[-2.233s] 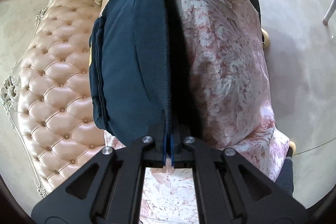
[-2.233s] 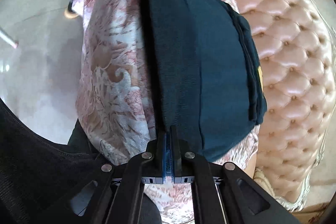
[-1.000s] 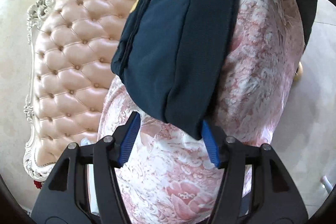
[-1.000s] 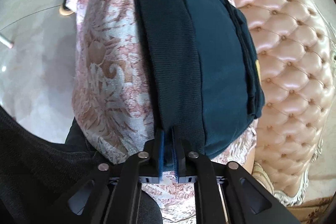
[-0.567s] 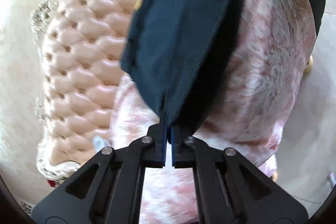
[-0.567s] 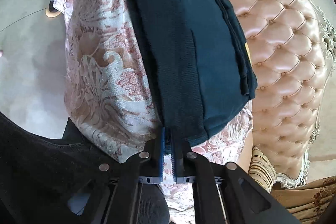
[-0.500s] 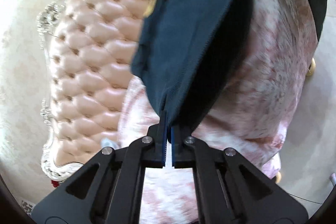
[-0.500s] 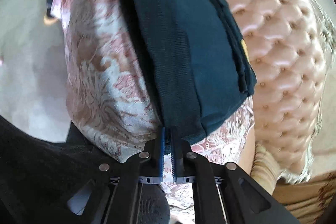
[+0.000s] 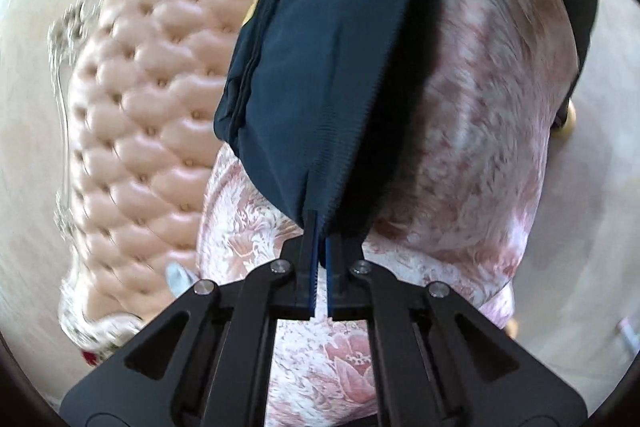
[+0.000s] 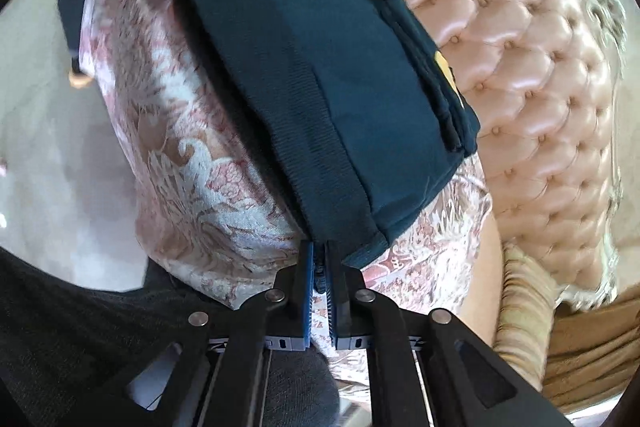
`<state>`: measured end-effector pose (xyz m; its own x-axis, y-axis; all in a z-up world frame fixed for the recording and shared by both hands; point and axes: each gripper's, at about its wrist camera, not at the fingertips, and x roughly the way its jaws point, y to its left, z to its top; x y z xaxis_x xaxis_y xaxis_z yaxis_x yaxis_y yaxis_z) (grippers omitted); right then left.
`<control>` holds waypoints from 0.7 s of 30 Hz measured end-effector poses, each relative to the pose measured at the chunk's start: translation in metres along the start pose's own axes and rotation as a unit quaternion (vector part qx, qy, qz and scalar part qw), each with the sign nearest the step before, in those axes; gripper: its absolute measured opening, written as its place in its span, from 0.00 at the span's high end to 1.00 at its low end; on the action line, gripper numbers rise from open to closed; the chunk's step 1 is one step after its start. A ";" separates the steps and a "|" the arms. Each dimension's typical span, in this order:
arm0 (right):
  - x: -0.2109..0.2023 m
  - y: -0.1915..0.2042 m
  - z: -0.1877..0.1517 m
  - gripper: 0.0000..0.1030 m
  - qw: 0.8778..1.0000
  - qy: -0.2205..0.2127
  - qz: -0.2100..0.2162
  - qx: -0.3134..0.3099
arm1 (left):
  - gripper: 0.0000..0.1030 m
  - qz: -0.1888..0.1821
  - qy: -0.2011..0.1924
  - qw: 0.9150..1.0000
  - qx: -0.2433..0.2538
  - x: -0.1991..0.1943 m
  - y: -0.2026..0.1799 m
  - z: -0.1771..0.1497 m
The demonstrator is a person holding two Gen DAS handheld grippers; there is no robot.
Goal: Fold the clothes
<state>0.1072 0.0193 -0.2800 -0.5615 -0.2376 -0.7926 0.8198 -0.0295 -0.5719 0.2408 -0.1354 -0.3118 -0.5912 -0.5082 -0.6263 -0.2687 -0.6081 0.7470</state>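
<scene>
Tufted pink leather sofa back (image 9: 132,115) fills the left of your left-wrist view, with the floral seat cushion (image 9: 492,131) beneath. Your left gripper (image 9: 319,227) is clenched on the near ribbed hem of the dark navy garment (image 9: 320,59), which lies partly folded on the cushion (the picture is motion-blurred).

In the right-wrist view, your right gripper (image 10: 319,255) is likewise clamped on the garment's ribbed hem, at the opposite corner. Holding both hem corners, in my judgement, lets you carry that edge over evenly for the next fold. A yellow mark (image 10: 442,61) shows at the garment's far edge.
</scene>
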 end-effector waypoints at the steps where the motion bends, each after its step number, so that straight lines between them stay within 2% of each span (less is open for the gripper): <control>1: -0.004 -0.005 -0.001 0.93 1.000 -0.005 0.007 0.018 | 0.97 -0.006 0.000 1.000 -0.013 -0.001 0.003 0.000; 4: -0.020 -0.026 -0.012 0.93 0.994 -0.019 0.035 0.102 | 0.97 -0.015 -0.001 0.999 -0.038 0.002 0.010 0.001; 6: -0.031 -0.043 -0.023 0.93 0.981 -0.030 0.066 0.179 | 0.97 -0.016 -0.005 0.999 -0.041 0.001 0.010 0.001; 10: -0.045 -0.067 -0.037 0.93 0.934 -0.068 0.154 0.314 | 0.97 -0.020 -0.004 0.999 -0.036 0.007 0.007 0.000; 13: -0.048 -0.079 -0.022 0.92 0.895 -0.119 0.212 0.374 | 0.97 -0.021 -0.003 0.999 -0.029 0.007 -0.001 -0.001; 15: -0.034 -0.086 -0.005 0.90 0.873 -0.126 0.240 0.404 | 0.96 -0.024 -0.002 0.999 -0.030 0.008 -0.004 -0.001; 17: -0.011 -0.093 0.008 0.90 0.865 -0.108 0.249 0.423 | 0.96 -0.030 -0.001 0.999 -0.038 0.008 -0.004 -0.003; 19: 0.011 -0.094 0.014 0.90 0.863 -0.076 0.248 0.433 | 0.96 -0.041 -0.001 0.998 -0.053 0.007 -0.001 -0.005; 21: 0.027 -0.093 0.012 0.90 0.862 -0.048 0.249 0.438 | 0.92 -0.074 -0.001 0.993 -0.096 0.004 0.010 -0.010</control>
<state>0.0167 0.0036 -0.2455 -0.1376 -0.5104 -0.8488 0.7499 -0.6135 0.2473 0.2433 -0.1500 -0.3087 -0.5580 -0.4035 -0.7251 -0.2030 -0.7809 0.5907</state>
